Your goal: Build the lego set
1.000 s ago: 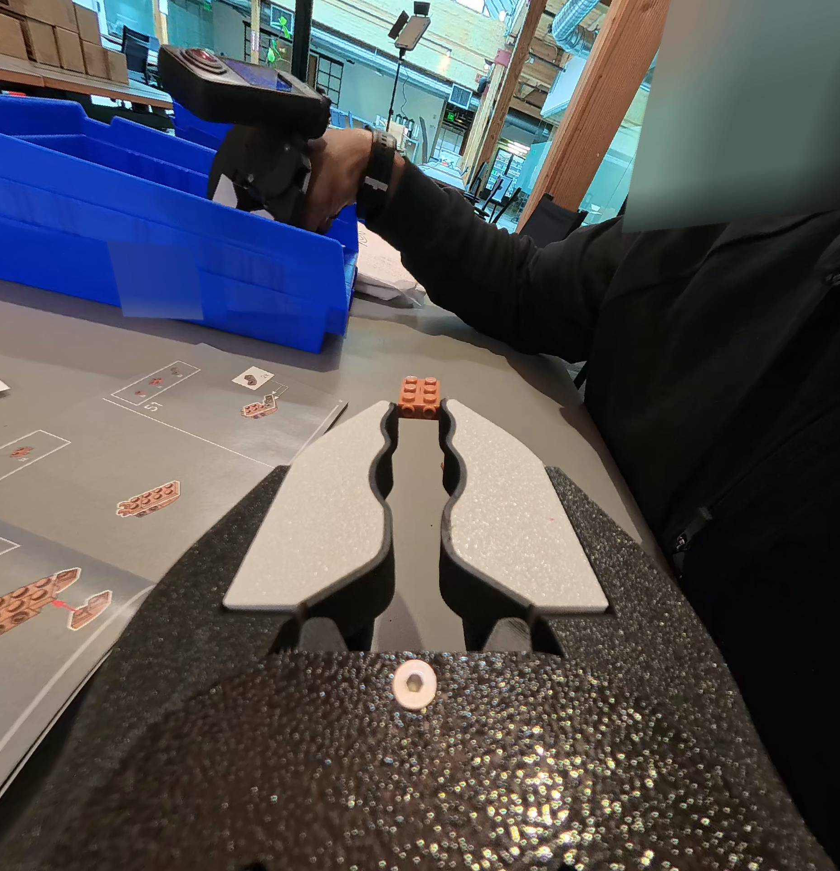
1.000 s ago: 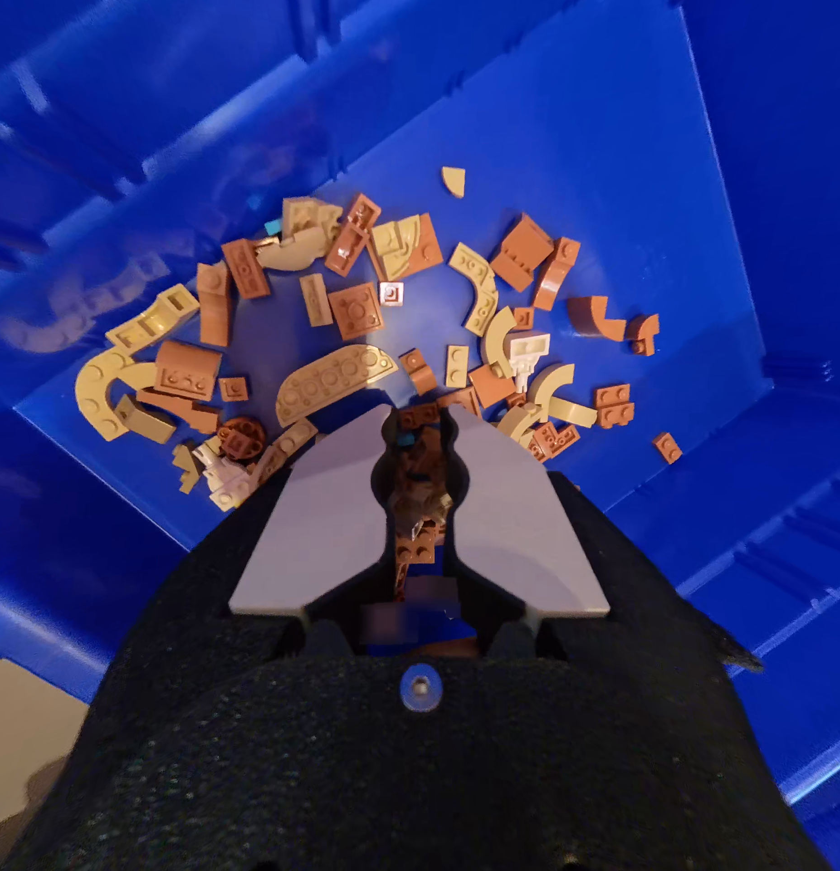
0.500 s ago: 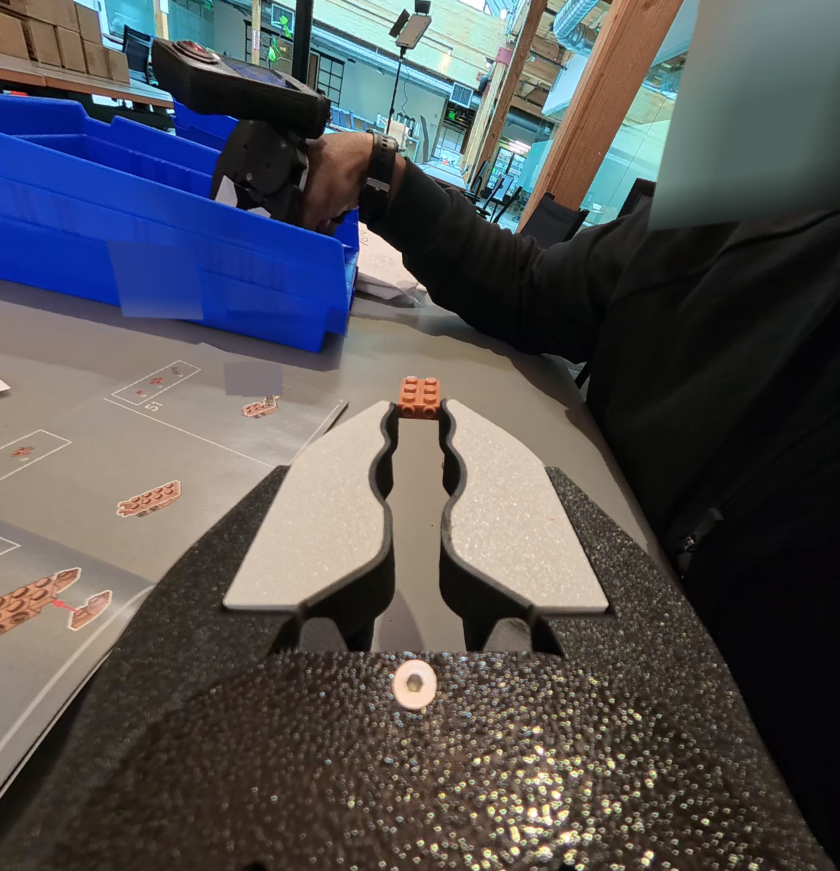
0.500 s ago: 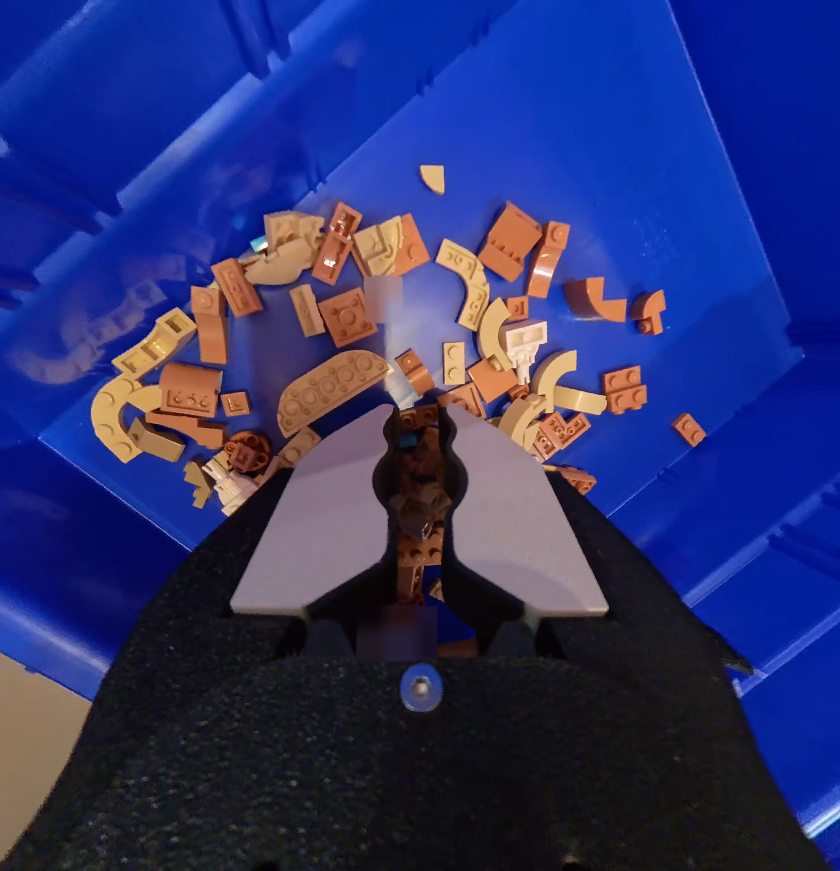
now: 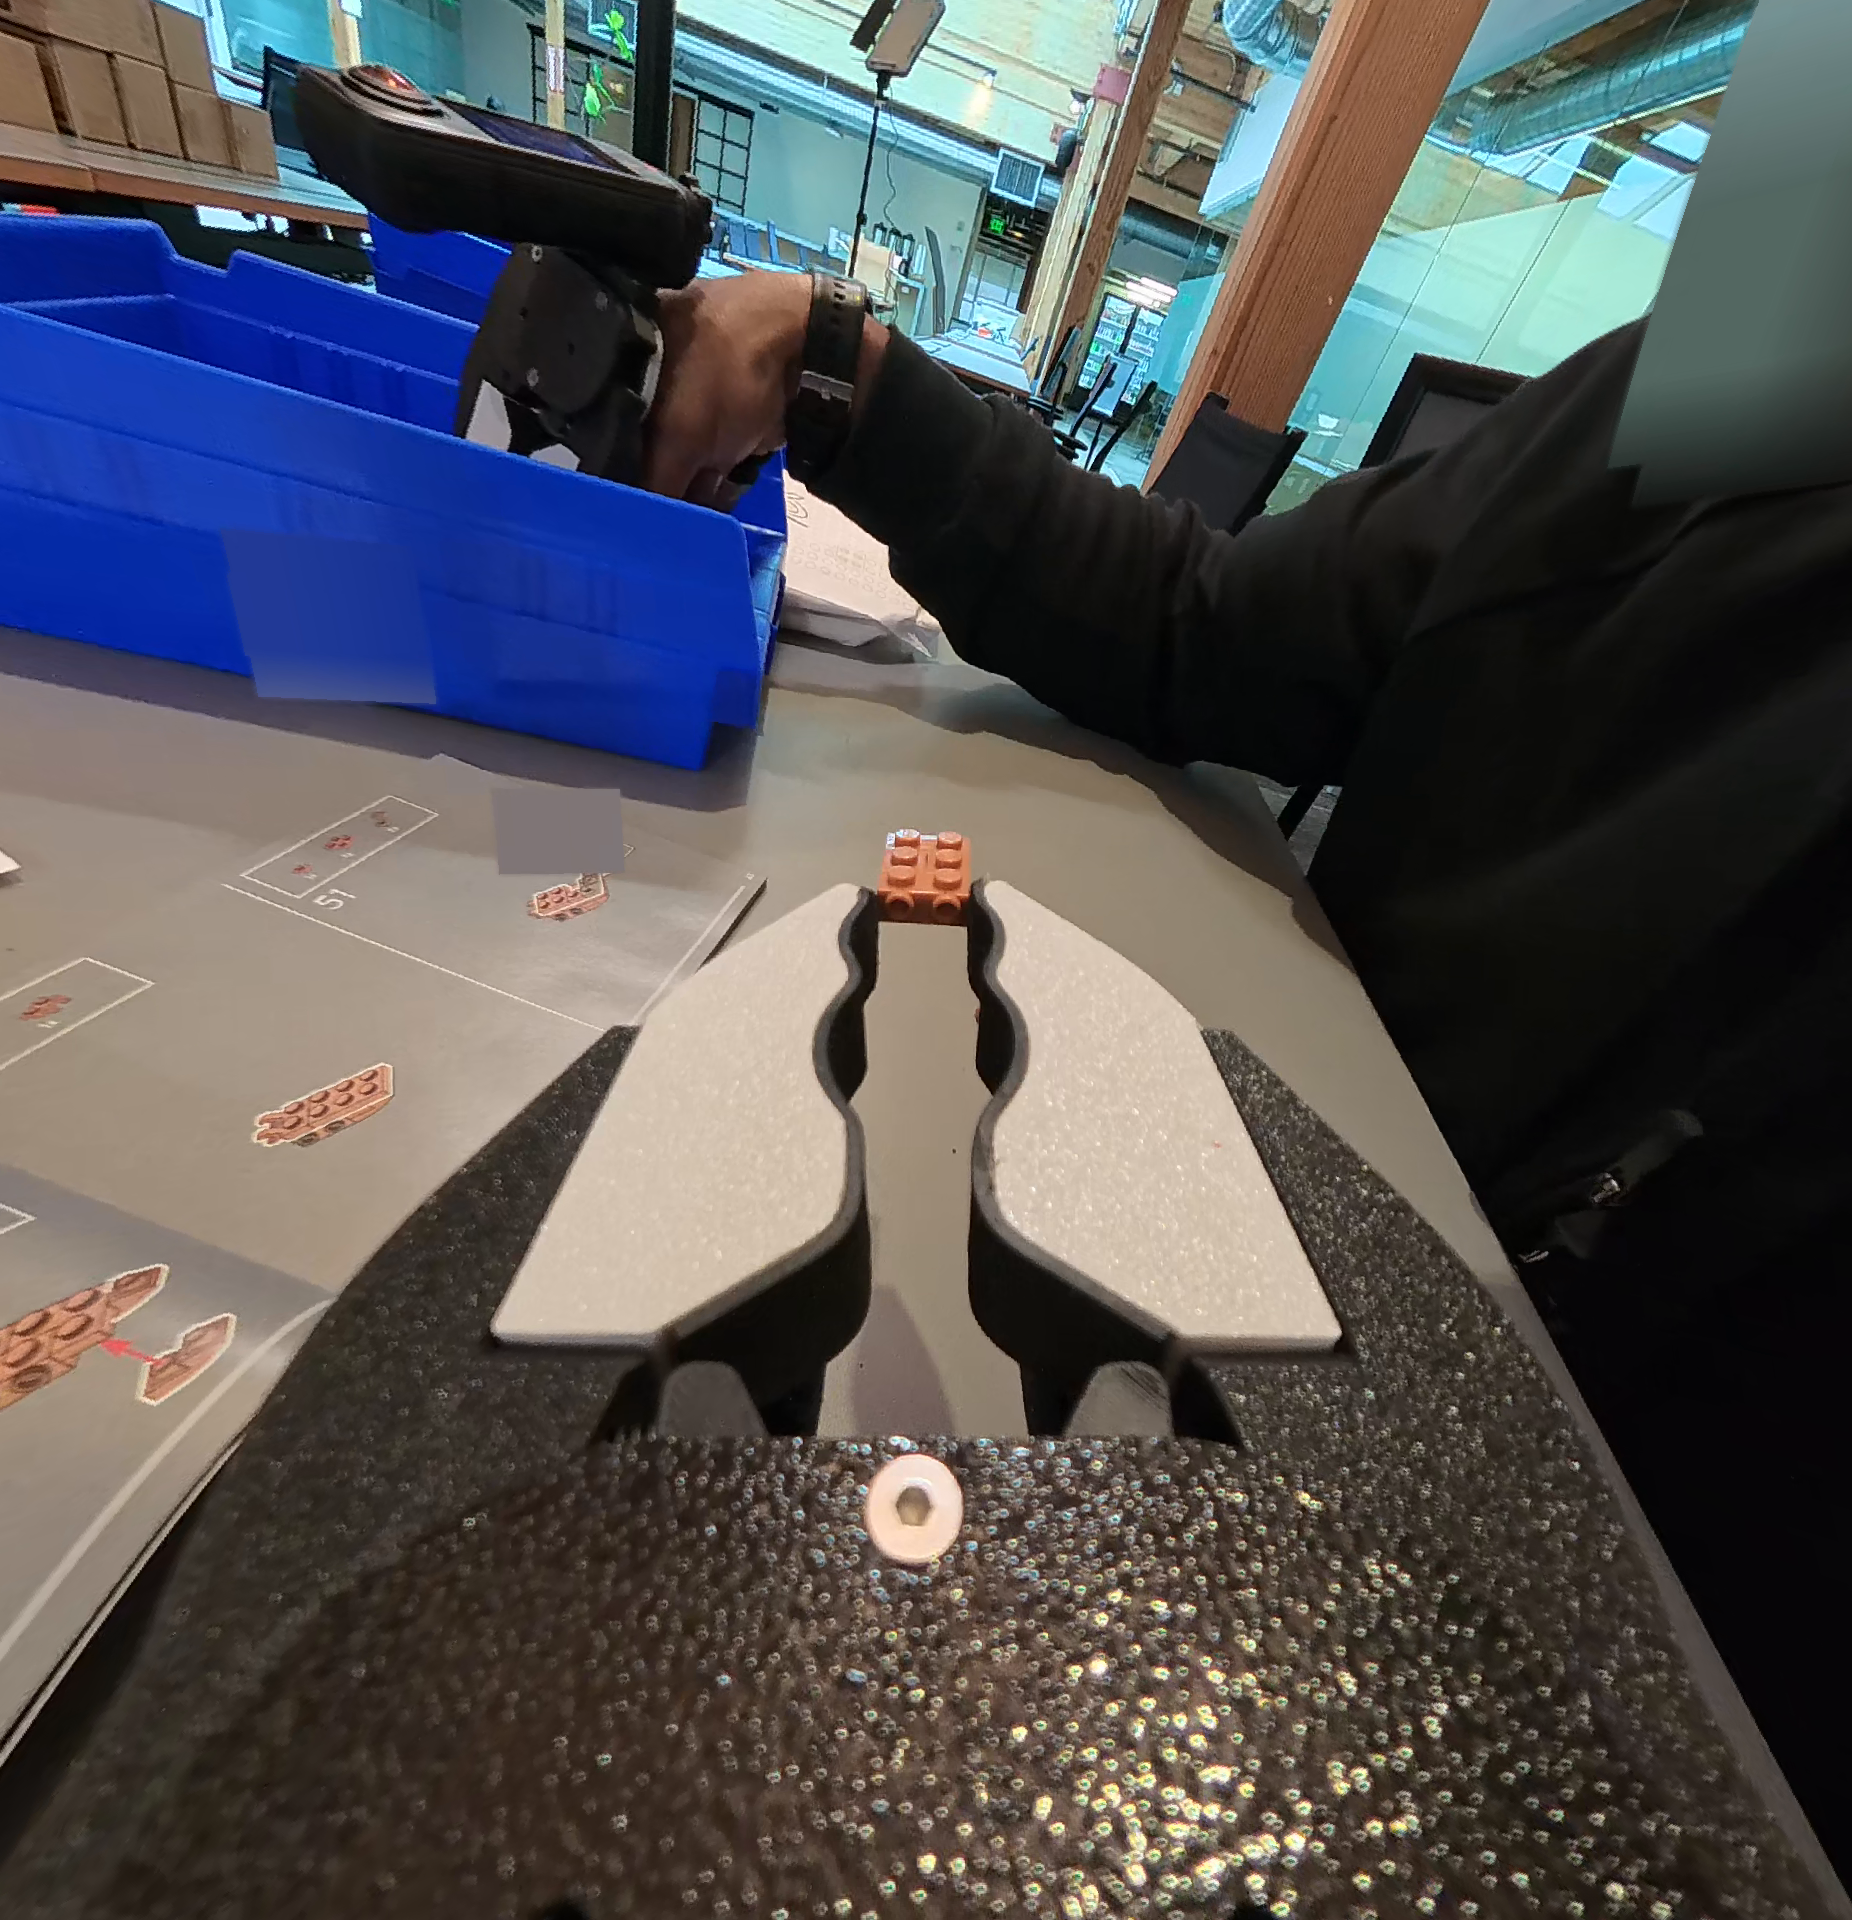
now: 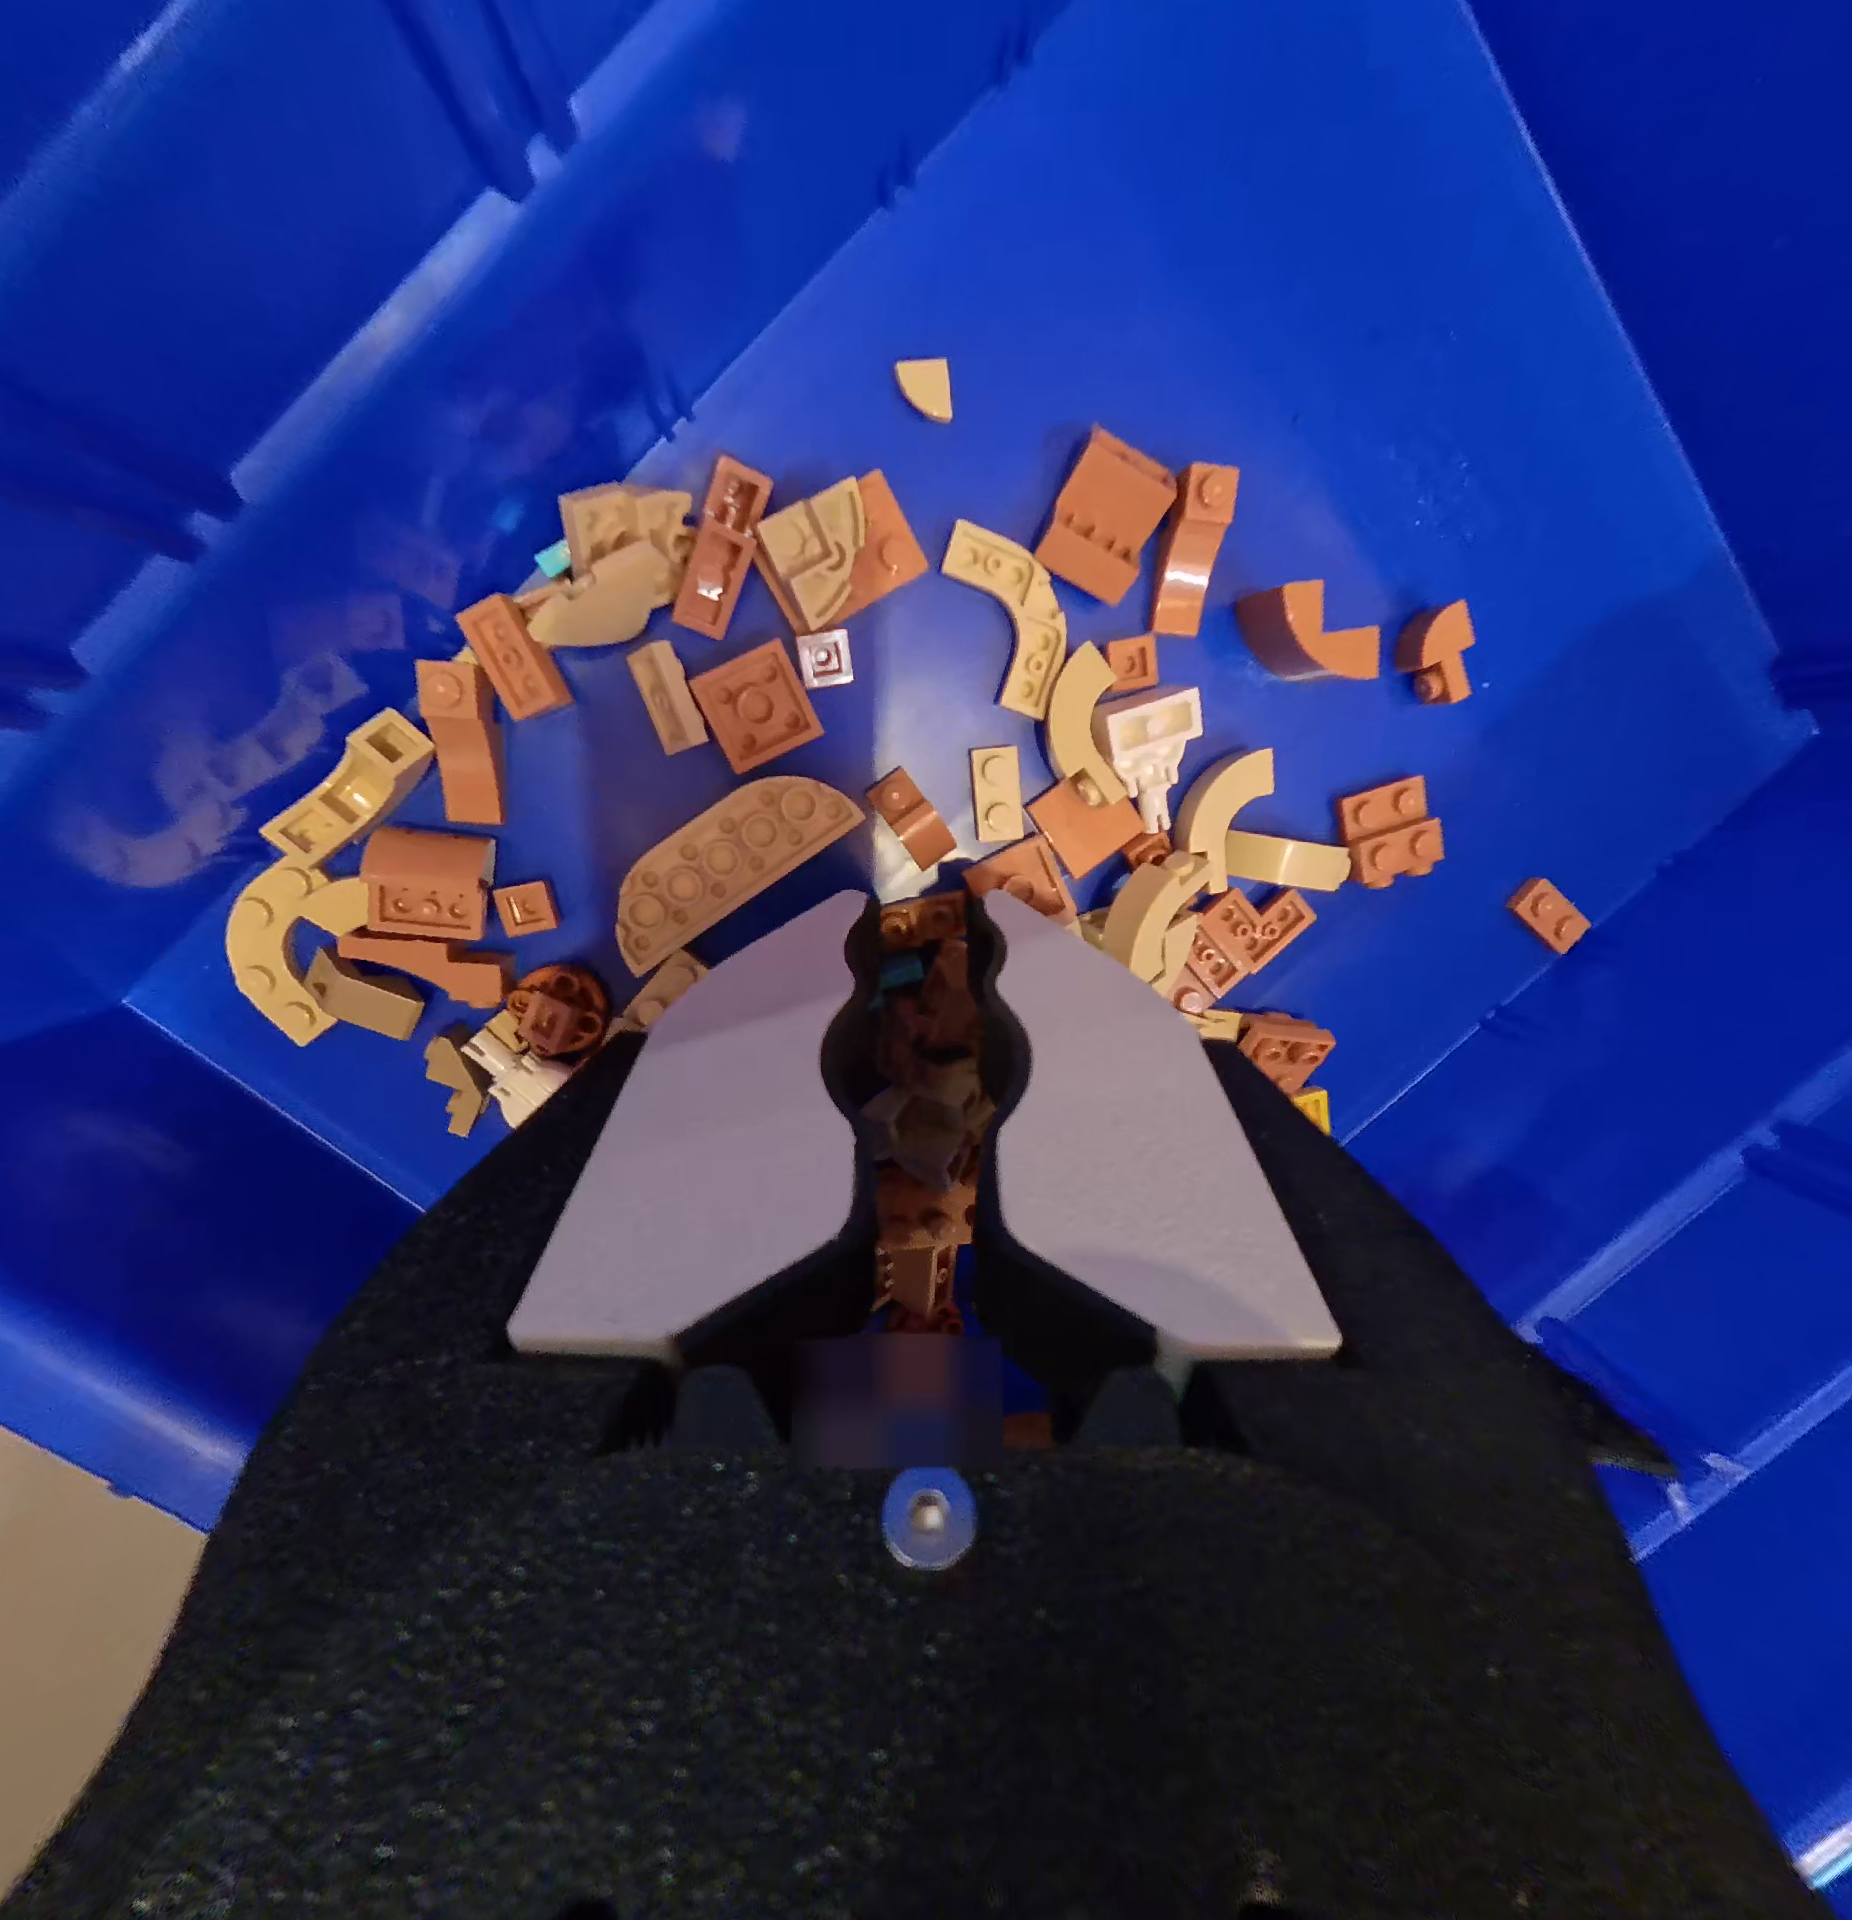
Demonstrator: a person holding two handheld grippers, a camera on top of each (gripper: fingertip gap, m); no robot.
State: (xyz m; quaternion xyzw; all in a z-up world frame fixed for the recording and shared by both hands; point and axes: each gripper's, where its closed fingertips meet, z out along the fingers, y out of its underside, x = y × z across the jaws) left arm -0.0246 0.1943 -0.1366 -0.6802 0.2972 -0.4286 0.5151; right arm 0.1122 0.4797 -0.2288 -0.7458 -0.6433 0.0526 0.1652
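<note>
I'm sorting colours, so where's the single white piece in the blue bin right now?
In the right wrist view, the white piece lies on the blue bin floor, upper right of the right gripper, among tan curved pieces.

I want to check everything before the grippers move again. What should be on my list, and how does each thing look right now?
1. Left hand-held gripper grips the brown brick at its fingertips: ok, both tips press its sides.
2. Brick level, studs up: ok.
3. Brick clear of the instruction sheet: ok, it is held beyond the sheet's edge, over the grey table.
4. Right hand-held gripper is inside the blue bin: ok, over the loose tan and brown pieces.
5. Right hand-held gripper has one piece only: cannot tell; a small brown piece sits between its tips, with a heap right behind.
</note>
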